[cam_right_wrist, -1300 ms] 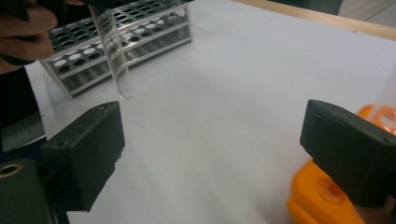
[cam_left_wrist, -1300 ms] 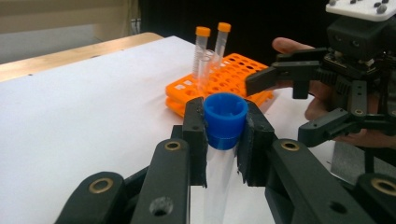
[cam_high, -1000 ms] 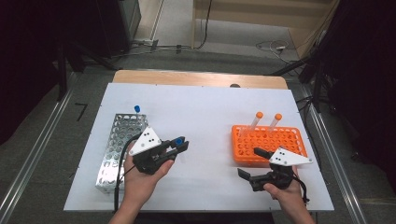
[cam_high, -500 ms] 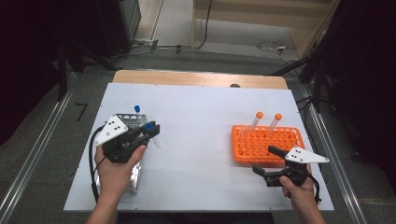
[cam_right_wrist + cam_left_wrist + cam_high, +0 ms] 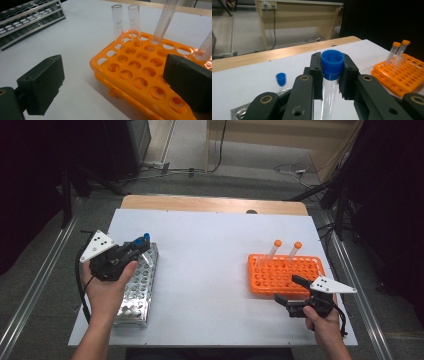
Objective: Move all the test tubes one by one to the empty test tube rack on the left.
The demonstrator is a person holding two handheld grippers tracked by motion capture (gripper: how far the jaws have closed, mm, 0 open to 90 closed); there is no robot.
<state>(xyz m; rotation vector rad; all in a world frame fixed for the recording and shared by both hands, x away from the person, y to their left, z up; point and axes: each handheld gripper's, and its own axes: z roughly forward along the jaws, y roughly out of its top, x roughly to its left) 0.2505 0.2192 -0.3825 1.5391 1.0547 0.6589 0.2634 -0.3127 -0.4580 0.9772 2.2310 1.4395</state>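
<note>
Over at the left edge of the white table, we are seeing the left gripper clamping a blue-capped tube just under its cap, above the far end of the metal rack. A second blue-capped tube is standing in that rack just beyond. Moving right, the orange rack is carrying two orange-capped tubes and two uncapped glass tubes. The right gripper is hovering at its near corner, jaws spread wide, gripping nothing.
</note>
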